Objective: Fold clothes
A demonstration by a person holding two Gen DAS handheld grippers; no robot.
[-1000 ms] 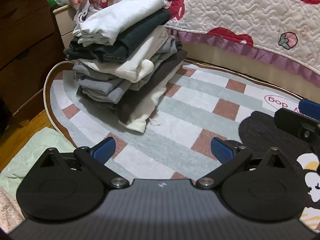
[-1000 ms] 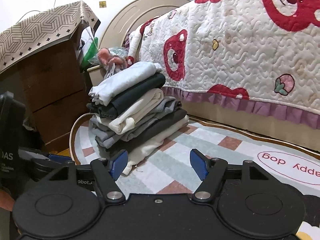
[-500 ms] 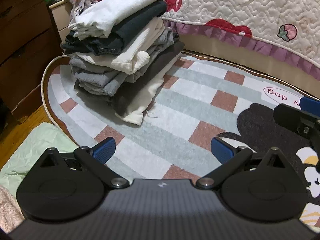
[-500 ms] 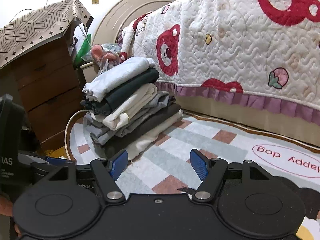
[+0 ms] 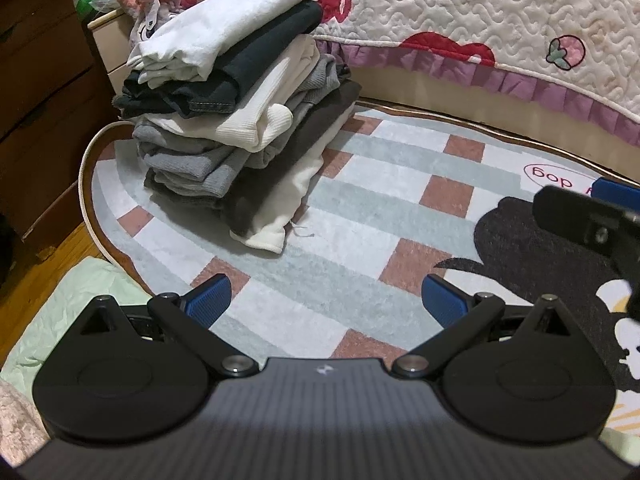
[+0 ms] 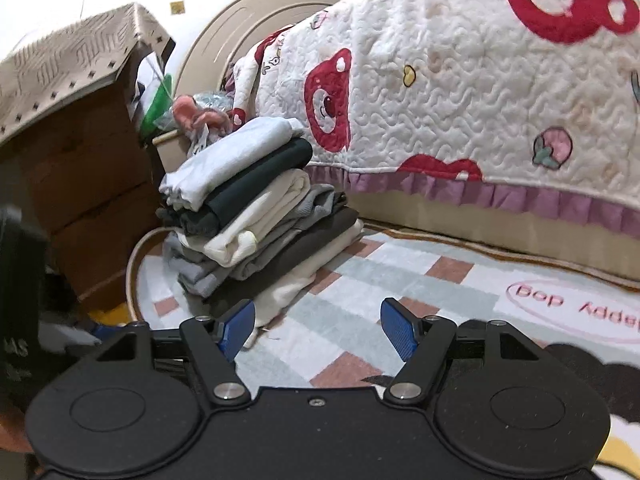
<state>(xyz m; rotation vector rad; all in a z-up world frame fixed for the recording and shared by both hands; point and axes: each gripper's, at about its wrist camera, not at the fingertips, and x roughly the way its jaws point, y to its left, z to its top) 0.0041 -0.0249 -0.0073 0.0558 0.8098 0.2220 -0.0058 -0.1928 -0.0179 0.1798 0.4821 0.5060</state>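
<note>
On the rug: a stack of folded clothes [image 5: 236,120] sits at the far left end of the checked rug [image 5: 384,216], close to the bed.
Stack order: a white garment [image 5: 224,28] lies on top, a dark one [image 5: 256,68] under it, then cream, grey and dark brown layers, with a cream piece at the bottom spilling forward onto the rug.
Stack lean: the pile tilts, its upper layers shifted toward the dresser [image 5: 36,92].
Left gripper [image 5: 324,300]: blue pads spread wide, nothing between them, held above bare rug, well apart from the stack.
Right gripper [image 6: 318,326]: jaws parted and empty, pointing toward the stack, near its bottom cream edge but not touching.
Backdrop: a quilted bedspread [image 6: 480,100] with red bears hangs down the side of the bed.
Floor at left: a pale green cloth [image 5: 60,304] lies beside the rug's edge.
</note>
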